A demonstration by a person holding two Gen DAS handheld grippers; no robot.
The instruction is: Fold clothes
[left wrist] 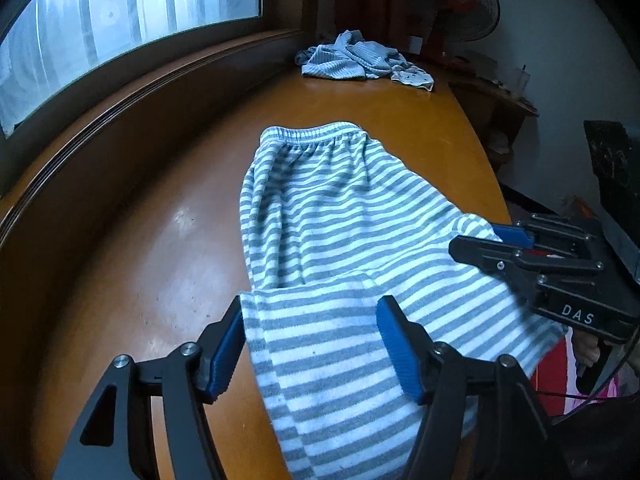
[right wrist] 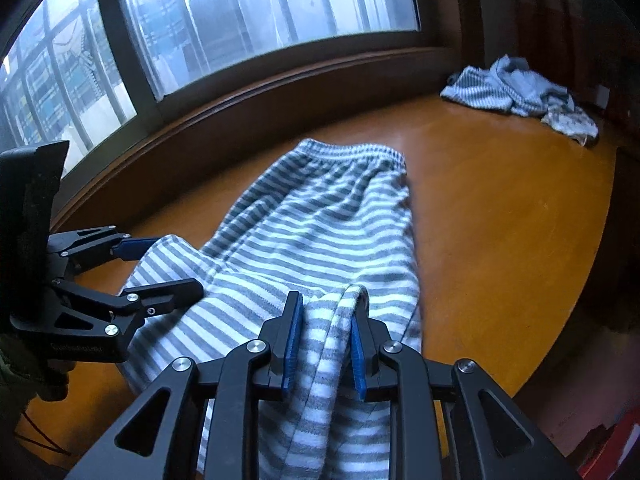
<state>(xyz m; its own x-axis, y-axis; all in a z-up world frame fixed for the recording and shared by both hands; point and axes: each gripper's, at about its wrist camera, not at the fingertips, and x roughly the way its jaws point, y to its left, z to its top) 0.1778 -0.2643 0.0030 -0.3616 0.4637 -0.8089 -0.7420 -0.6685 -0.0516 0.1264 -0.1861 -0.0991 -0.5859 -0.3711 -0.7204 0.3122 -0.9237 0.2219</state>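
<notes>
On the orange tabletop [left wrist: 132, 264] lie the striped trousers [left wrist: 320, 208], waistband far, leg ends lifted toward the person; the fold looks barely begun. The right gripper [right wrist: 326, 334] pinches one soft, fleecy cuff. The left gripper [left wrist: 310, 350] stands wide around the other, pads not pressing. A crumpled blue pile [left wrist: 360, 60] waits beyond.

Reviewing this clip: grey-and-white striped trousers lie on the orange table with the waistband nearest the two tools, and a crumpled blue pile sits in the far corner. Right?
Not quite. The striped trousers lie on the orange table with the waistband at the far end, away from both tools; the leg ends are nearest them. Both wrist views show it. The crumpled blue pile does sit in the far corner.
</notes>
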